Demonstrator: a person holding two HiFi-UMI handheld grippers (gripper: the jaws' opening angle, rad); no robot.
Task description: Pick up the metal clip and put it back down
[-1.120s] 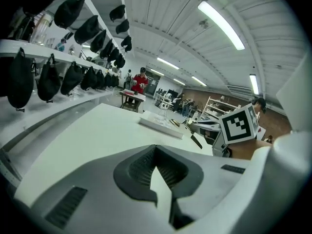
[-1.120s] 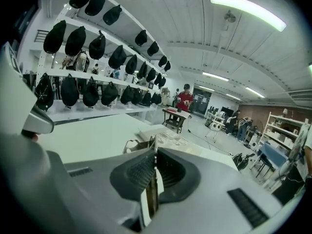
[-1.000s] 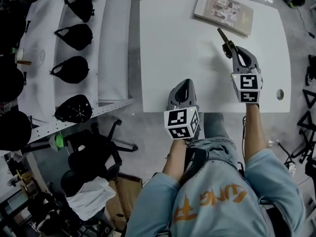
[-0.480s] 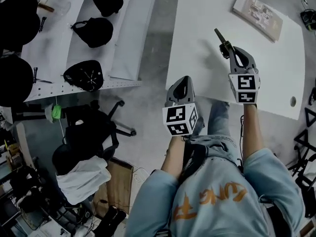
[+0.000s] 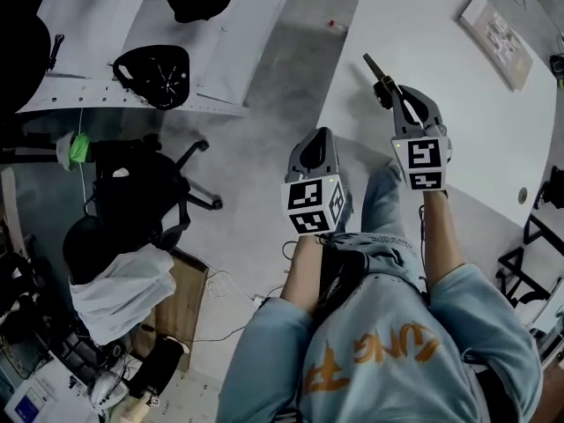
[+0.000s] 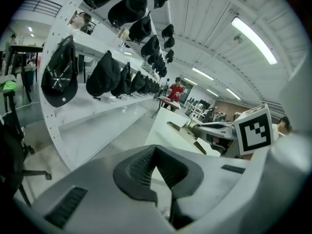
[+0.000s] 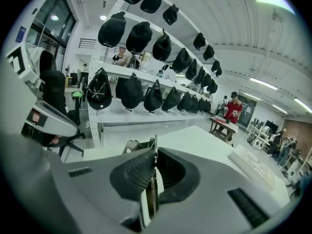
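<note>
Two risks noted with the clip aloft. The right gripper (image 5: 394, 95) is clamped on the metal clip (image 5: 377, 73), which sticks out of the jaw tips toward 11 o'clock in the head view. In the right gripper view the clip (image 7: 154, 145) shows as a thin plate pinched edge-on between the ribbed pads, so the hold looks narrow. Risk one: a thin, smooth plate held this way could pivot or slip if the gripper is tilted or jolted on the way down. Risk two: the clip hangs over the white table (image 5: 458, 104) close to its edge at 9 o'clock, so releasing it too far that way, or from too high, could send it bouncing to the floor. The flat box (image 5: 498, 38) at 2 o'clock lies well apart and is no obstacle. The left gripper (image 5: 317, 144) has its jaws together with nothing between them, and it sits off the table at 8 o'clock, no help for a catch.
</note>
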